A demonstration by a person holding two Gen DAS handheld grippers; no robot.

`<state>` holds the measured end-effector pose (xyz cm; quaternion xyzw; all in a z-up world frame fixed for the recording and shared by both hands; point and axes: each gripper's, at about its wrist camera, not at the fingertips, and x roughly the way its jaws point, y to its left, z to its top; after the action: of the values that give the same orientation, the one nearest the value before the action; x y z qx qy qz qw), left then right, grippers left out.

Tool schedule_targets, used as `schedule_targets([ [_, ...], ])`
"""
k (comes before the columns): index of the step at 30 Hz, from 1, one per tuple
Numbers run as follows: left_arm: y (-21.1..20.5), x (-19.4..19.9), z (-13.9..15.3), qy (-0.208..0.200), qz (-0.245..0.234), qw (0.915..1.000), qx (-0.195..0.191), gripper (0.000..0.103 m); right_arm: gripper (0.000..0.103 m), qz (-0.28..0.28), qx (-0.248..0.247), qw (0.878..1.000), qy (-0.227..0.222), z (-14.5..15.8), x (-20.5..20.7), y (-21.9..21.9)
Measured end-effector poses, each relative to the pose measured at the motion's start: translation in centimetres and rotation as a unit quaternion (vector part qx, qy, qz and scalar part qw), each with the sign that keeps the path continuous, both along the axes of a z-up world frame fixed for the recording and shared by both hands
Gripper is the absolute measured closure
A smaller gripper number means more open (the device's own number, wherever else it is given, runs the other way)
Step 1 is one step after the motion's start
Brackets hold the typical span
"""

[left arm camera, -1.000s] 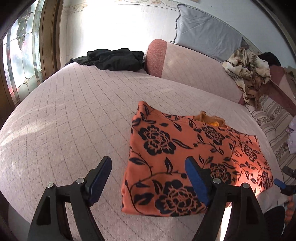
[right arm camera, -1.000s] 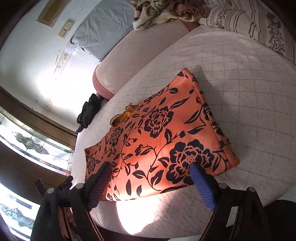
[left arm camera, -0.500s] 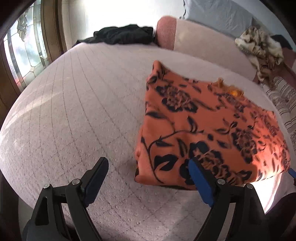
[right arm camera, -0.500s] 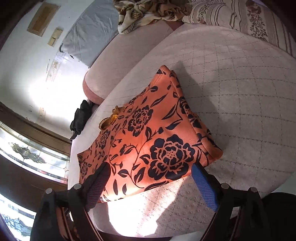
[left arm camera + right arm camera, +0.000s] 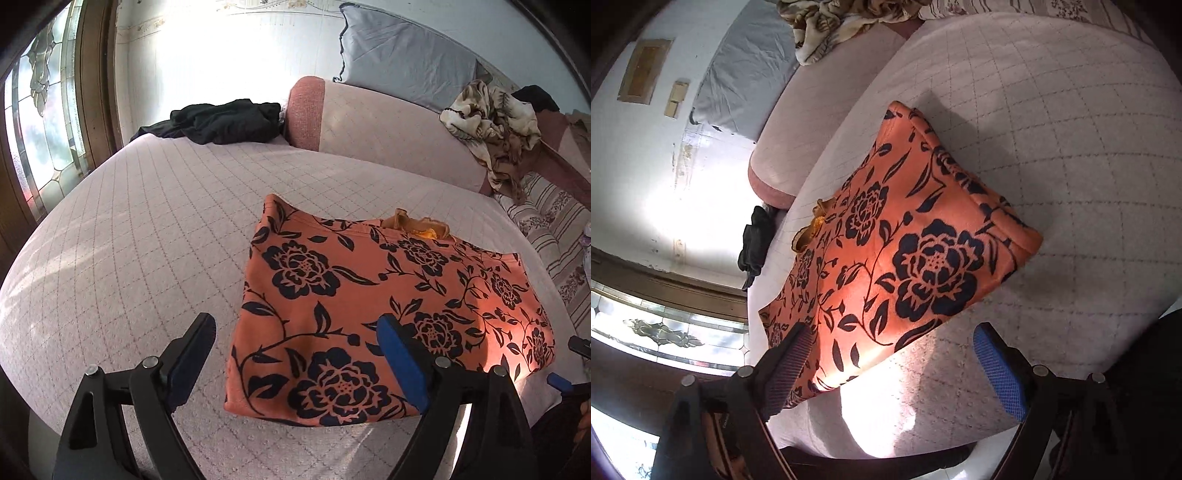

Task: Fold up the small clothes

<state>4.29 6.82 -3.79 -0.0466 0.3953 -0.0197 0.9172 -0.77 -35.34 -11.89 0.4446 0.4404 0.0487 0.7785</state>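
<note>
Left wrist view: orange floral garment (image 5: pixel 391 306) lies flat, already folded, near the bed (image 5: pixel 147 229) edge; left hand-held gripper (image 5: pixel 295 354) and right hand-held gripper (image 5: pixel 897 365) both spread apart, empty, probably lining up the next fold.

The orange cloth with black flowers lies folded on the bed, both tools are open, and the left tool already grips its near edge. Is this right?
Not quite. The left tool grips nothing: the left wrist view shows its fingers spread wide above the orange cloth. The rest holds: the cloth lies folded on the bed, and the right tool is open too.
</note>
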Motion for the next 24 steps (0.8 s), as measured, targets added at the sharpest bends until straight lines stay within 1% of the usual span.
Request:
schedule_targets([
  [1, -0.4, 0.6, -0.1, 0.002, -0.001, 1.0000, 0.001, 0.014, 0.012, 0.014, 0.001, 1.000, -0.006, 0.3, 0.4, 0.9],
  [4, -0.6, 1.0, -0.7, 0.000, -0.009, 0.9998, -0.017, 0.014, 0.012, 0.067, 0.004, 0.997, -0.042, 2.0, 2.4, 3.2],
  [5, -0.6, 1.4, -1.4, 0.010, -0.012, 0.9997, -0.017, 0.014, 0.012, 0.083, 0.001, 0.995, -0.055, 2.6, 3.3, 3.8],
  [6, -0.5, 1.8, -2.6, 0.035, -0.009, 0.9993, -0.007, 0.014, 0.012, 0.091, -0.005, 0.994, -0.065, 3.0, 4.2, 4.2],
  [7, -0.4, 2.6, -4.4, 0.078, -0.003, 0.9969, 0.009, 0.014, 0.012, 0.094, -0.006, 0.993, -0.068, 3.1, 5.2, 4.3],
  [8, -0.1, 3.2, -6.2, 0.126, 0.002, 0.9920, 0.016, 0.014, 0.012, 0.093, -0.001, 0.993, -0.067, 2.7, 6.2, 4.0],
  [9, 0.3, 2.9, -6.5, 0.122, 0.004, 0.9926, 0.002, 0.014, 0.012, 0.086, 0.001, 0.994, -0.060, 1.9, 7.2, 3.5],
  [10, 0.6, 2.5, -5.7, 0.101, 0.010, 0.9948, -0.005, 0.014, 0.012, 0.063, -0.007, 0.997, -0.034, 0.8, 8.0, 2.6],
  [11, 0.7, 2.4, -4.8, 0.094, 0.012, 0.9954, -0.004, 0.014, 0.012, 0.034, -0.017, 0.999, 0.006, -0.6, 8.5, 1.6],
  [12, 0.7, 2.5, -3.9, 0.083, 0.004, 0.9965, -0.008, 0.014, 0.012, 0.025, 0.003, 0.999, 0.024, -1.8, 8.7, 0.8],
  [13, 0.9, 2.5, -2.8, 0.067, -0.004, 0.9977, -0.009, 0.014, 0.012, 0.024, 0.022, 0.999, 0.020, -2.0, 8.7, 0.4],
  [15, 1.2, 3.3, -0.8, 0.031, -0.015, 0.9994, -0.009, 0.014, 0.012, 0.054, 0.004, 0.998, -0.007, -0.4, 8.9, 0.9],
  [17, 1.5, 5.4, 0.3, 0.021, -0.029, 0.9993, -0.005, 0.014, 0.012, 0.085, -0.006, 0.996, -0.031, 1.0, 9.8, 1.1],
  [19, 1.7, 8.6, 0.2, 0.029, -0.033, 0.9990, 0.009, 0.014, 0.012, 0.097, -0.008, 0.994, -0.044, 1.7, 11.4, 0.5],
  [21, 2.2, 12.4, -1.0, 0.058, -0.020, 0.9977, 0.029, 0.014, 0.012, 0.075, -0.010, 0.996, -0.043, 1.4, 13.6, -1.0],
  [22, 2.7, 14.4, -1.9, 0.069, -0.006, 0.9968, 0.040, 0.014, 0.012, 0.067, 0.000, 0.997, -0.040, 0.7, 14.9, -1.9],
  [23, 3.3, 16.4, -3.0, 0.091, 0.021, 0.9937, 0.062, 0.014, 0.012, 0.057, 0.009, 0.998, -0.033, 0.0, 16.0, -2.9],
  [24, 4.2, 18.0, -4.4, 0.120, 0.049, 0.9887, 0.076, 0.014, 0.012, 0.040, 0.016, 0.999, -0.019, -1.0, 17.0, -4.0],
])
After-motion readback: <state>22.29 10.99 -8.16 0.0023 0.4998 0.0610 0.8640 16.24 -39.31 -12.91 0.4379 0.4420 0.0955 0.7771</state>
